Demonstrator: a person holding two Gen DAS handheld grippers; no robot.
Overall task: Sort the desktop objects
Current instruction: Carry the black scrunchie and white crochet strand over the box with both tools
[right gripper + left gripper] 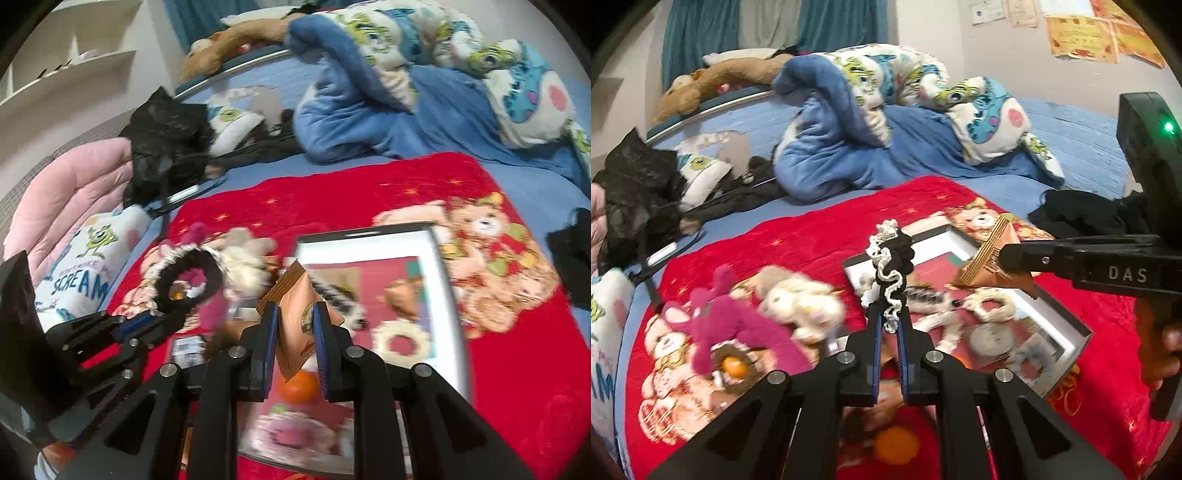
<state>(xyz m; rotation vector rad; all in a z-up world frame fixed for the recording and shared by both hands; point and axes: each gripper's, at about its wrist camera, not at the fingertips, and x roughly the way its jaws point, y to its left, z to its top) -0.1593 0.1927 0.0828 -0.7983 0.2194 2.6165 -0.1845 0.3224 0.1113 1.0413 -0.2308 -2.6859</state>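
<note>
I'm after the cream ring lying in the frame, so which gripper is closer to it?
Right. The right gripper, holding the snack packet, is just beside the cream ring; the left gripper, holding the scrunchie, is farther off.

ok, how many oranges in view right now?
2. One orange sits beside the pink plush toy on the red blanket. The second orange lies lower down, beneath the left gripper. Others may be hidden behind grippers or toys.

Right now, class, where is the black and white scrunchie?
The scrunchie is pinched in the left gripper, raised above the red blanket, left of the framed picture.
</note>
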